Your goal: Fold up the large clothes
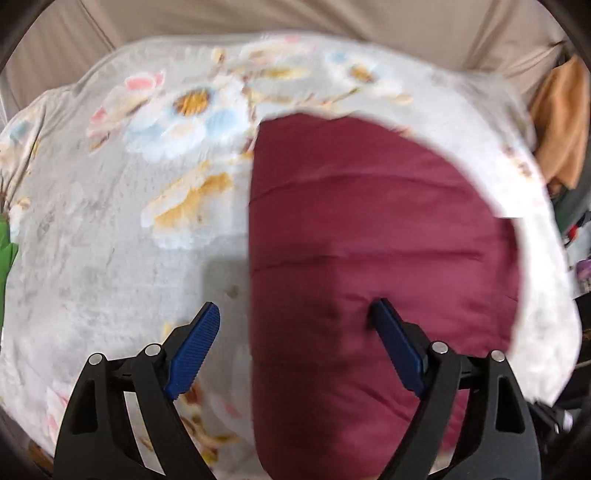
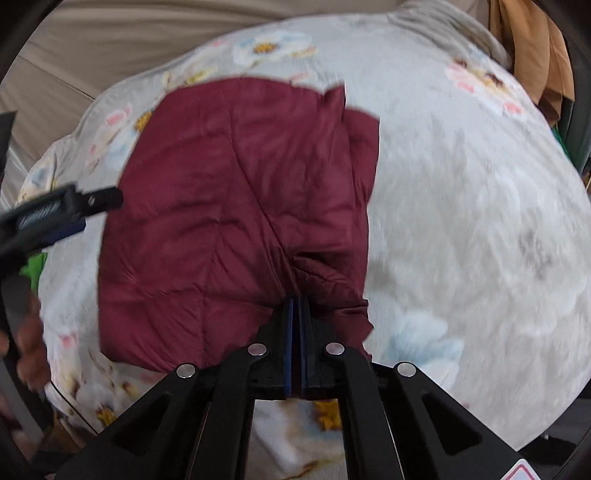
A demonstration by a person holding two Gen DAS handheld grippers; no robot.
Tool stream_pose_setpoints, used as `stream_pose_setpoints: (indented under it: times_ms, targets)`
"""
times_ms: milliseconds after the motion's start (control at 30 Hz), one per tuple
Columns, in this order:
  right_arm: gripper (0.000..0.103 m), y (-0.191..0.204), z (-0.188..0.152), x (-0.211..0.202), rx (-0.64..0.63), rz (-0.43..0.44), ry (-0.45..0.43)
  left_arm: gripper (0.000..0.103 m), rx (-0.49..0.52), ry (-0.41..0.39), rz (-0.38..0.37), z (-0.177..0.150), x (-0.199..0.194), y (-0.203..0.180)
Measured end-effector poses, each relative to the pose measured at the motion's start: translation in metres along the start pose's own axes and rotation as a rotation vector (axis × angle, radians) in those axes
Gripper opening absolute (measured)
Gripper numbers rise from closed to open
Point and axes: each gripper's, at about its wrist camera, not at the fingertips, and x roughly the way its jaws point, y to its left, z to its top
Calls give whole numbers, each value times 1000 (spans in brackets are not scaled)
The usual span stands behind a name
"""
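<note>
A maroon quilted garment (image 1: 369, 221) lies folded and flat on a pale floral blanket (image 1: 110, 240). My left gripper (image 1: 295, 306) hovers open over the garment's left edge, one blue finger above the blanket, the other above the maroon fabric, with nothing held. In the right wrist view the garment (image 2: 229, 206) fills the middle, and my right gripper (image 2: 297, 306) is shut on its near edge, where the fabric bunches into folds at the fingertips. The left gripper (image 2: 74, 206) shows at the garment's left side, blurred.
The floral blanket (image 2: 461, 221) spreads wide to the right of the garment. Beige sheeting (image 1: 295, 18) lies beyond it. Orange cloth (image 2: 528, 48) hangs at the far right. Something green (image 2: 35, 266) sits at the left edge, near a person's hand (image 2: 31, 343).
</note>
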Motion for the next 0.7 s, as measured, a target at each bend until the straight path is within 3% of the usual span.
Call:
stream_pose_setpoints:
  times_ms: [100,300,400,433,567,700]
  targets:
    - [0,-9,-11,16,5,-10,26,90,1,36,-7,-2,23,2]
    - [0,-25,-19,48,19,23,53,97,77,20,57,-14,46,-11]
    - [0,-24,-12,44,16,12,85,94,23,47,13,-10,40,-1]
    - [0,-24,-7,33,38,-2,80,89,13,47,4,-9,29,2]
    - [0,-18,21,-27,46,1,-79,88,23,-12,-45,-17,-18,6]
    - [0,-9,60,-34,34,22,-114,88,75,-10,-39,-31,-31,-7]
